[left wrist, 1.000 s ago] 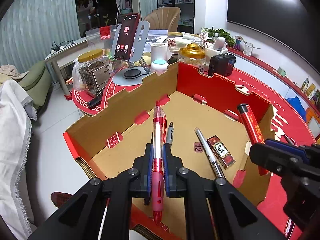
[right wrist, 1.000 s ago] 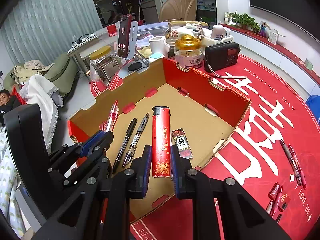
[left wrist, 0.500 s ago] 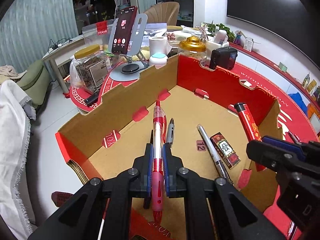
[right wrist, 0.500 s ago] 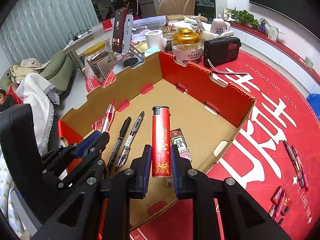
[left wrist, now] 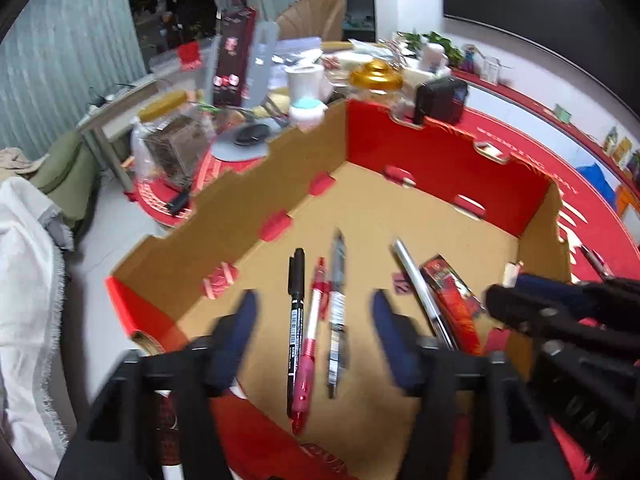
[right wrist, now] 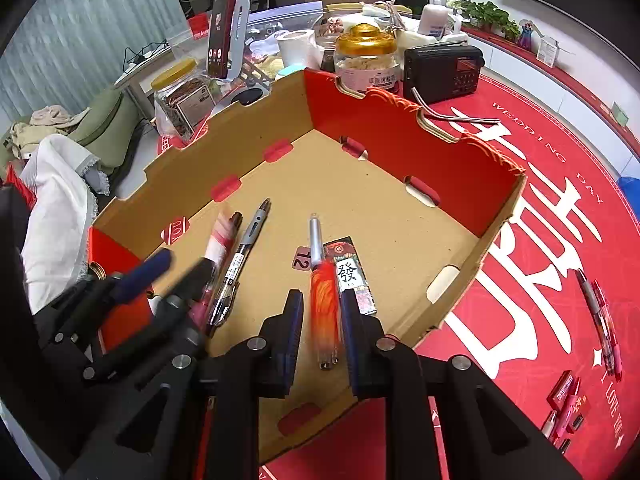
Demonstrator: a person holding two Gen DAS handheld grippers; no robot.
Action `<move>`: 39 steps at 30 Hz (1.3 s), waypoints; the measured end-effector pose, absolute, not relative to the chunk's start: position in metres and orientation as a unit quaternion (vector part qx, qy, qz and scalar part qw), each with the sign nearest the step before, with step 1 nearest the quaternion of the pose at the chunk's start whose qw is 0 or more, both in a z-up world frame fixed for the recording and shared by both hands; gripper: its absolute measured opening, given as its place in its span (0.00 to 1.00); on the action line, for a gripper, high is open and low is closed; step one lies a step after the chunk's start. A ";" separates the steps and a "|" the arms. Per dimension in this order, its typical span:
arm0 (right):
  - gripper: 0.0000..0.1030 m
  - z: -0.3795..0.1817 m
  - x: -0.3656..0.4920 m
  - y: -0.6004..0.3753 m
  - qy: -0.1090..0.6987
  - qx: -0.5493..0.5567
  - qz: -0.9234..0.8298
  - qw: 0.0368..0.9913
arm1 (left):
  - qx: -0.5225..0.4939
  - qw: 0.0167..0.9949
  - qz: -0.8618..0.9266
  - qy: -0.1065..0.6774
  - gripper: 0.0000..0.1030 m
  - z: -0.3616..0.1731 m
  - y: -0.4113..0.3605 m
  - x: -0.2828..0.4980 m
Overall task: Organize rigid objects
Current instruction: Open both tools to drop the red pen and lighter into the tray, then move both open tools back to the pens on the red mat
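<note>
Red lighter [right wrist: 324, 300], long axis along the fingers, between right gripper's [right wrist: 320, 332] opening jaws, dropping into cardboard box [right wrist: 400, 240]; left gripper [left wrist: 312, 344] wide, empty.

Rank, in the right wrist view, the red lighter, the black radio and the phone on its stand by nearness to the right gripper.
From the right gripper, jaws opening:
1. Red lighter, blurred, between the fingers, over the box.
2. Black radio, beyond the box's far red wall, to the right.
3. Phone, upright on its stand, farther back, left.

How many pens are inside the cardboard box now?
4. A black pen, a red pen and a grey pen lie side by side; a silver pen lies further right. Others may be hidden.
</note>
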State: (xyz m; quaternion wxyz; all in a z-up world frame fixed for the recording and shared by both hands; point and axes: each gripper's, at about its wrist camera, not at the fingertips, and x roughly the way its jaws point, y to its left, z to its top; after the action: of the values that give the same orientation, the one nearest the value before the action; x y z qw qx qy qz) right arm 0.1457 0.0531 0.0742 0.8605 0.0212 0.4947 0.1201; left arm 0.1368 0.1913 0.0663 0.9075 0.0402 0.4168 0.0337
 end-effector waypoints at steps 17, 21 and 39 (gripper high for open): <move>0.98 0.101 0.039 -0.067 0.462 0.164 0.087 0.867 | 0.028 0.923 -0.040 0.381 1.00 0.100 0.141 0.063; 0.98 0.074 -0.017 -0.128 0.477 0.226 0.017 0.849 | 0.049 0.912 -0.108 0.392 1.00 0.094 0.083 0.025; 1.00 0.012 -0.104 -0.206 0.521 0.207 -0.071 0.825 | 0.152 0.857 -0.148 0.469 1.00 0.010 -0.046 0.026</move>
State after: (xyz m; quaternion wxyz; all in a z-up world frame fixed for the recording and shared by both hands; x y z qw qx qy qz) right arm -0.1044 -0.2057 0.0122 0.8252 0.2066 0.5208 -0.0710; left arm 0.0263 -0.0456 0.0103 0.8571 0.1517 0.4694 -0.1483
